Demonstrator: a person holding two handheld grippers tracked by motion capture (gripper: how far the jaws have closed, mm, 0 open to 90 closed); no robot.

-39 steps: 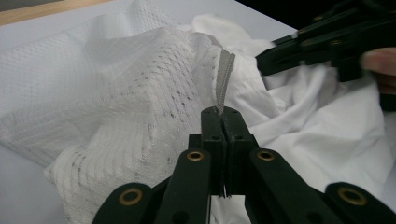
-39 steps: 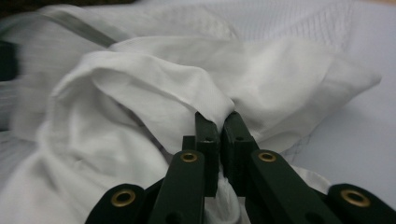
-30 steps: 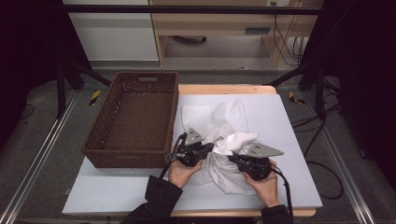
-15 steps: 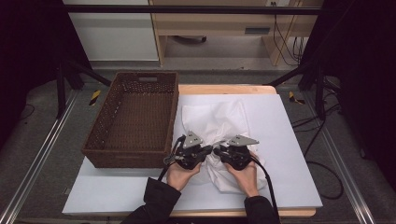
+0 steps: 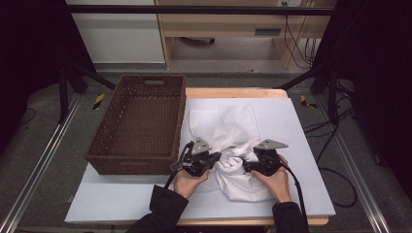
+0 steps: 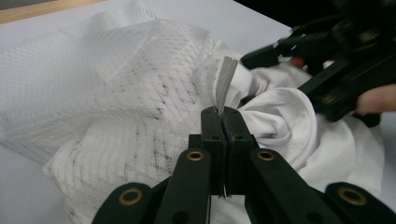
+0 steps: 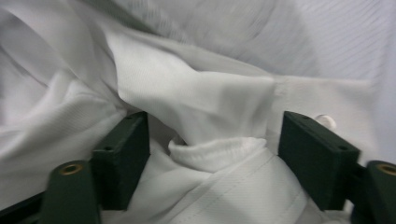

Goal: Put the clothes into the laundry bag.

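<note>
A crumpled white shirt [image 5: 228, 126] lies on the white table cover [image 5: 301, 126]. My left gripper [image 5: 217, 158] points right at the shirt's bunched middle. In the left gripper view my left gripper [image 6: 223, 114] is shut on a thin grey ribbed strip [image 6: 227, 77] of the shirt [image 6: 116, 84]. My right gripper [image 5: 246, 167] faces it from the right. In the right gripper view my right gripper [image 7: 215, 149] has just been opening its jaws. They stand wide apart around a fold of the shirt [image 7: 196, 93] and a ribbed edge [image 7: 215, 151], with the pads [image 7: 126, 154] off the cloth.
A brown wicker basket [image 5: 131, 164] stands left of the shirt, close beside my left hand. A small white button [image 7: 325, 122] shows by the right jaw. The right gripper [image 6: 327, 70] appears blurred at the upper right of the left gripper view. The table's wooden edge [image 5: 233, 92] runs behind.
The right gripper swung in toward the left one, then drew back to the right. Its jaws have gone from closed to wide apart. The left gripper has stayed put.
</note>
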